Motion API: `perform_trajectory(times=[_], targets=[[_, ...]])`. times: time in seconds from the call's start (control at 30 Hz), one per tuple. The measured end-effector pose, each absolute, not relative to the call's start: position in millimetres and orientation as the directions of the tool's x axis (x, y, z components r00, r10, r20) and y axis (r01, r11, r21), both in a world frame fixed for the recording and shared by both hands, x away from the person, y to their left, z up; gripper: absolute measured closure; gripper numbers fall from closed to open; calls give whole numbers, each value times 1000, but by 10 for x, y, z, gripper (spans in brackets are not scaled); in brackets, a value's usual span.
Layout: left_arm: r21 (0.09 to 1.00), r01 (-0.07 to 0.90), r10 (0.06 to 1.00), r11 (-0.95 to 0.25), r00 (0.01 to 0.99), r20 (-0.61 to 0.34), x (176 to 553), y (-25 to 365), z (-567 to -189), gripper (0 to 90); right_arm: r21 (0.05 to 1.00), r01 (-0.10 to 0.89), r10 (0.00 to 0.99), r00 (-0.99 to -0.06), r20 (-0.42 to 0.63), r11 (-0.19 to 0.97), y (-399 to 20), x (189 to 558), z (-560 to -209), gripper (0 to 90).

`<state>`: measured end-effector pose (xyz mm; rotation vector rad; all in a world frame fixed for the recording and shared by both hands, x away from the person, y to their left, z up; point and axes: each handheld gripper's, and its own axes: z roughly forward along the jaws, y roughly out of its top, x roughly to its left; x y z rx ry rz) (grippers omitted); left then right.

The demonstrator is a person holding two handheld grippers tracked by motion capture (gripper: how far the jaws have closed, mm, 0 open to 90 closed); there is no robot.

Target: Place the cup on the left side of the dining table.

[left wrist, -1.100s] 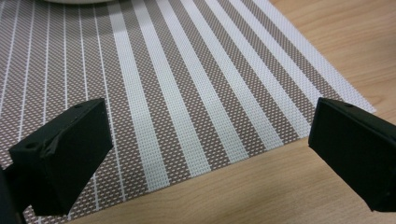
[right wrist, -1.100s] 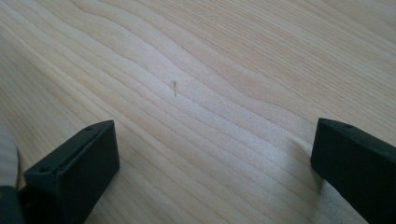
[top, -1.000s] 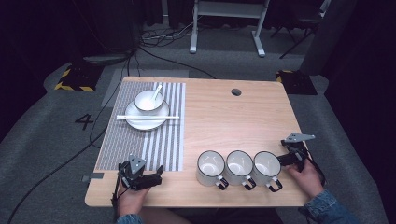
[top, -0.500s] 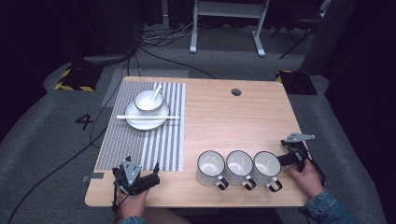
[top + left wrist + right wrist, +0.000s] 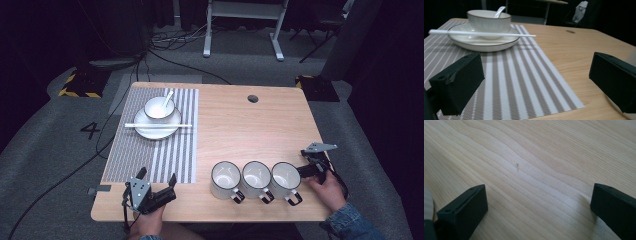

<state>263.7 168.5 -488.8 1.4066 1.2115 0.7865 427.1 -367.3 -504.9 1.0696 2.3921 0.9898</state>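
My left gripper (image 5: 157,176) rests at the table's front left, at the near edge of a striped placemat (image 5: 165,150), and is open. In the left gripper view its jaws (image 5: 536,75) stand wide apart with only the placemat (image 5: 519,82) between them. Beyond them a white bowl (image 5: 489,21) with a spoon sits on a plate (image 5: 484,41), and a white chopstick (image 5: 481,33) lies across the plate. My right gripper (image 5: 306,162) is open just right of three white mugs (image 5: 256,176), over bare wood (image 5: 539,202).
The bowl (image 5: 159,107) and plate (image 5: 150,131) sit at the far end of the placemat. A round cable hole (image 5: 253,99) lies at the back of the table (image 5: 250,130). The mugs stand in a row near the front edge. A white mug edge (image 5: 427,202) shows beside my right gripper's left jaw.
The left gripper has wobbled slightly at the placemat's near edge. The right gripper, mugs and dishes have not moved.
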Motion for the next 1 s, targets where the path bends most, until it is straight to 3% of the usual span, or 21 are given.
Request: perform_trajectory(times=[0.33, 0.77, 1.0], targets=[[975, 213, 916, 56, 378, -135, 2540, 1296, -4696, 4, 714, 514, 751, -660, -25, 476, -3674, 4272, -5049, 12], [973, 229, 802, 4, 580, -140, 2562, 875, -4588, 6, 714, 516, 751, -659, -23, 474, -3673, 4271, -5049, 12], [963, 266, 753, -45, 642, -142, 2564, 787, -4642, 8, 714, 511, 749, -662, -28, 479, -3677, 4275, -5051, 12]])
